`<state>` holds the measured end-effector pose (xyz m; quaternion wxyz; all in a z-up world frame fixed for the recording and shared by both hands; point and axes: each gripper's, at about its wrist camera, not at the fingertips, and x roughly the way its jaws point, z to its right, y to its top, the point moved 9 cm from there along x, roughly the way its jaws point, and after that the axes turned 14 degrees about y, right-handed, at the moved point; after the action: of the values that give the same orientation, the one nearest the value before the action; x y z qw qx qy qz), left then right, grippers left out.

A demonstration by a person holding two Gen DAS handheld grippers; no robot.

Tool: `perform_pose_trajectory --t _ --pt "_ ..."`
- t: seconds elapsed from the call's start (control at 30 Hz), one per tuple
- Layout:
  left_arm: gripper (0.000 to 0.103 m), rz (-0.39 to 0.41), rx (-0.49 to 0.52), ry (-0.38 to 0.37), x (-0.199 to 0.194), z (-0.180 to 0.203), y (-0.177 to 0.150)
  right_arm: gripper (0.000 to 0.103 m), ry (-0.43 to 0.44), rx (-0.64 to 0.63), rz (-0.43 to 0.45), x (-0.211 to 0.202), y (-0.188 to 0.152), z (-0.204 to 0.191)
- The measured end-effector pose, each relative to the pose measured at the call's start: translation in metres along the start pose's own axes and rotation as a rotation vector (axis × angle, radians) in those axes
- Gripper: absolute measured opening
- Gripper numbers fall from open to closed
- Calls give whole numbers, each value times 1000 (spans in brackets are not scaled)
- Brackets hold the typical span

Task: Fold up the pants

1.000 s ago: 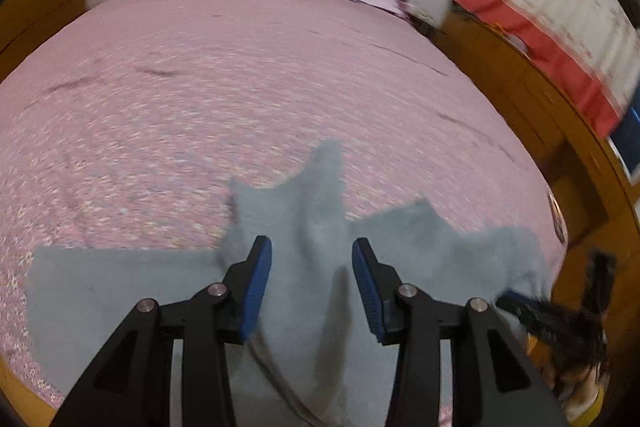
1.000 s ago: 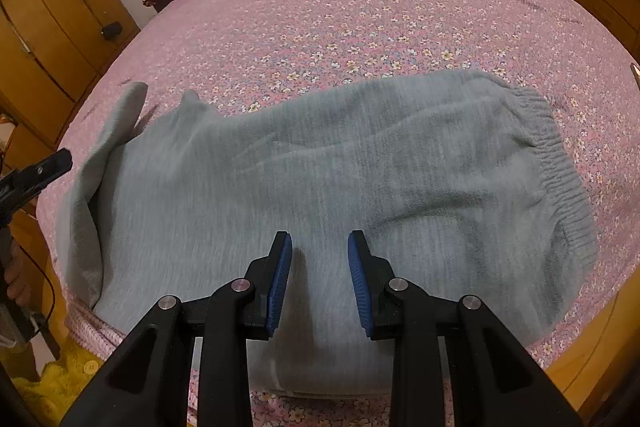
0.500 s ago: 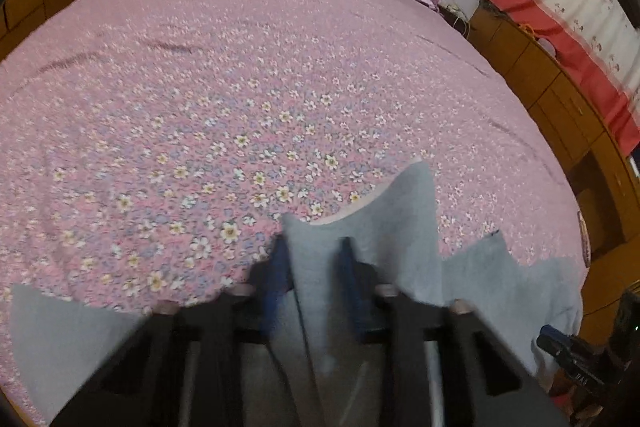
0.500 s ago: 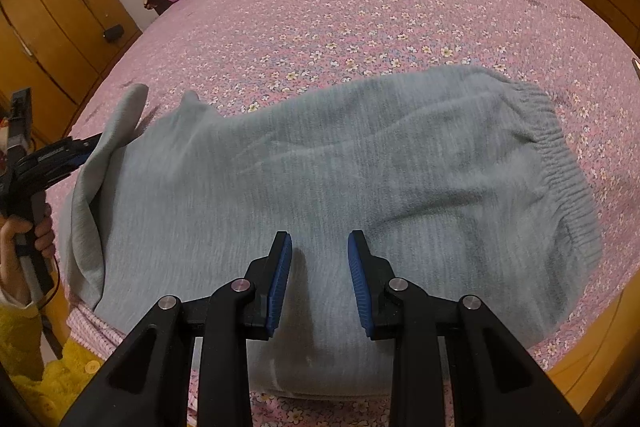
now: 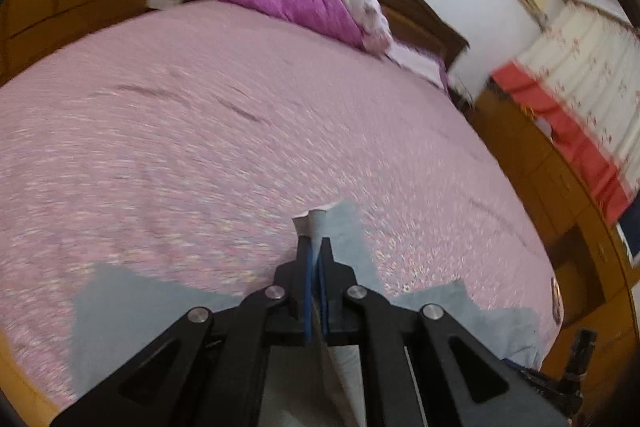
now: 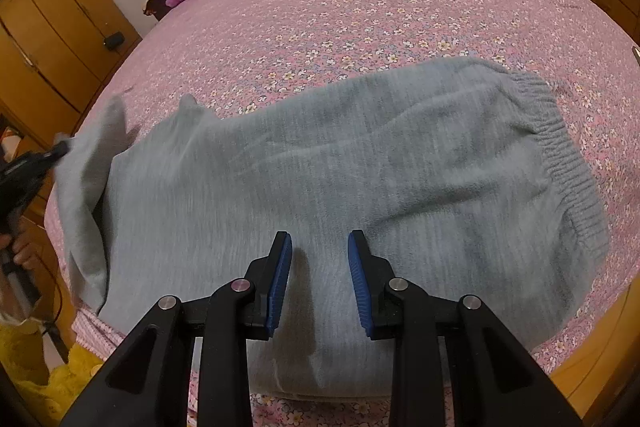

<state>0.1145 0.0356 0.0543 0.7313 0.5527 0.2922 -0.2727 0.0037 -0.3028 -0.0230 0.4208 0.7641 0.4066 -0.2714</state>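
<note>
Grey fleece pants (image 6: 340,167) lie across the near part of a pink flowered bed (image 6: 360,7), elastic waistband (image 6: 560,155) to the right and legs to the left. My right gripper (image 6: 320,247) stands open just over the pants' near edge, nothing pinched between its blue pads. My left gripper (image 5: 315,247) is shut on the end of a pant leg (image 5: 320,221), a tuft of which sticks out past the fingertips. In the right wrist view the left gripper (image 6: 60,149) holds that raised leg end at the far left. The left wrist view is motion-blurred.
A purple and white quilt (image 5: 312,7) is heaped by the dark headboard (image 5: 420,23) at the far end. Wooden wardrobes (image 6: 48,39) flank the left side, wooden cabinets (image 5: 552,179) and a red and white curtain (image 5: 580,75) the right. A hand (image 6: 22,251) shows at the left edge.
My left gripper has shut on the pant leg's end and swung, its view now tilted up toward the headboard. The leg's tip is slightly raised. The right gripper has stayed still and open.
</note>
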Motion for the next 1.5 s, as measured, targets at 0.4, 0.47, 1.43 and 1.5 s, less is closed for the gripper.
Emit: perform_pose_trajectory --t 0.4,0.47,1.43,1.5 --pt "3 -6 -172 193 -53 -126 -51 22 -22 -13 -3 1 1 -2" --pt "3 -52 -217 210 -46 -150 -69 22 -30 -20 -5 2 1 -3" --pt "42 -117 -69 197 -8 -156 -57 23 -67 -70 -31 1 2 -14" --pt "42 -114 -36 197 2 -151 -51 23 -73 -73 -35 3 2 -14"
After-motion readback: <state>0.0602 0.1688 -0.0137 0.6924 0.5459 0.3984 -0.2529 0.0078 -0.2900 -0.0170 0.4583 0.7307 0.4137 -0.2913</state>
